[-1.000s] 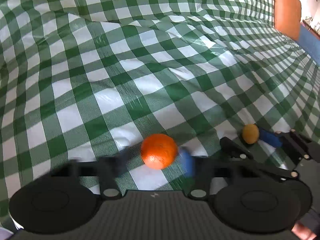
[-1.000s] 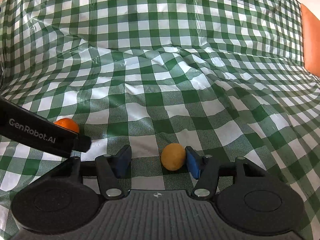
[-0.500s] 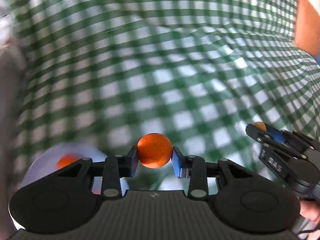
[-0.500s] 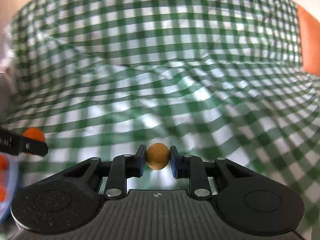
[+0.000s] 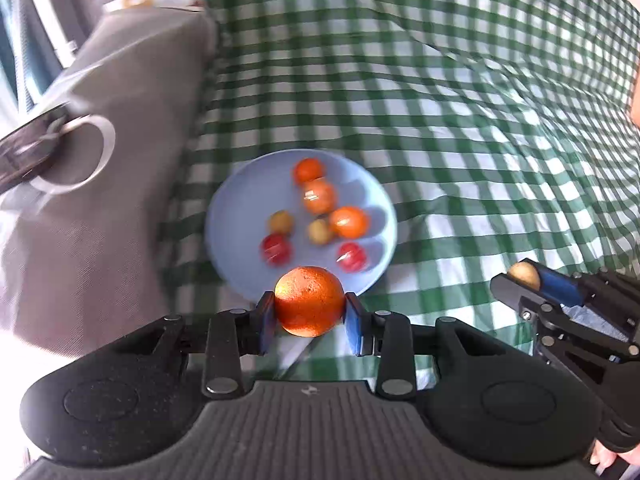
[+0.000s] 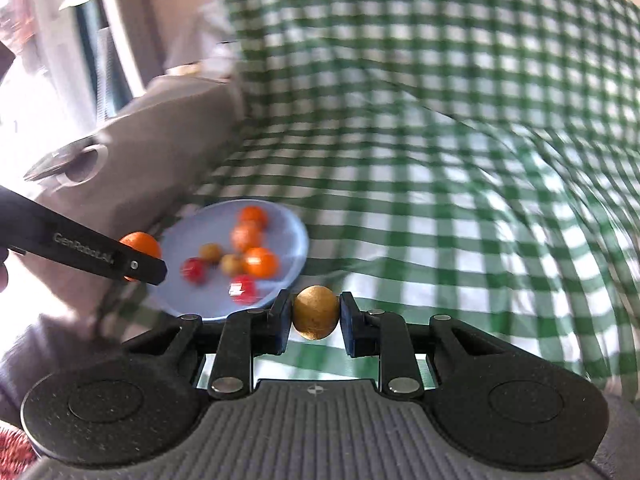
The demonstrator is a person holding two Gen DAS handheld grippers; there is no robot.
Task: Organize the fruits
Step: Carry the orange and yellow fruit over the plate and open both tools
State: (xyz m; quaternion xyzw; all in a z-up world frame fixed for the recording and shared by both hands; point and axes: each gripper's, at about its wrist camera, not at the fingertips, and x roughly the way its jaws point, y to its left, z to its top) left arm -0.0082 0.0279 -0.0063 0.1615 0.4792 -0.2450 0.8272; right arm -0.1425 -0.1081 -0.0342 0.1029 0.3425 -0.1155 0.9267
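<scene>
Fruits fill both of our grippers: our left gripper (image 5: 309, 322) is clamped on an orange (image 5: 309, 301), and our right gripper (image 6: 315, 322) is clamped on a small yellow-brown fruit (image 6: 315, 312). Both fruits hang in the air, near the edge of a pale blue plate (image 5: 240, 216) that lies on the cloth. On that plate we count seven small fruits: three orange ones, two yellow-brown ones and two red ones, loosely grouped toward its middle and right side.

The surface is a green and white checked cloth (image 5: 460, 140), rumpled into soft folds and lit brightly by sun near us. To the left of the plate we see a grey fabric object (image 5: 120, 160) with a metal ring (image 5: 94, 156) and a dark strap; we cannot tell what it is. Beyond it, pale vertical shapes stand at the top left, too blurred to name.

From the left wrist view, our right gripper (image 5: 536, 280) shows at the right edge, cut off by the frame, with part of the hand below it. From the right wrist view, a finger of our left gripper (image 6: 132, 266) crosses in front of the orange (image 6: 138, 244) and hides its lower half. Much of the right wrist view is smeared with motion blur, so the fruit on the plate (image 6: 288, 236) is hard to make out.
</scene>
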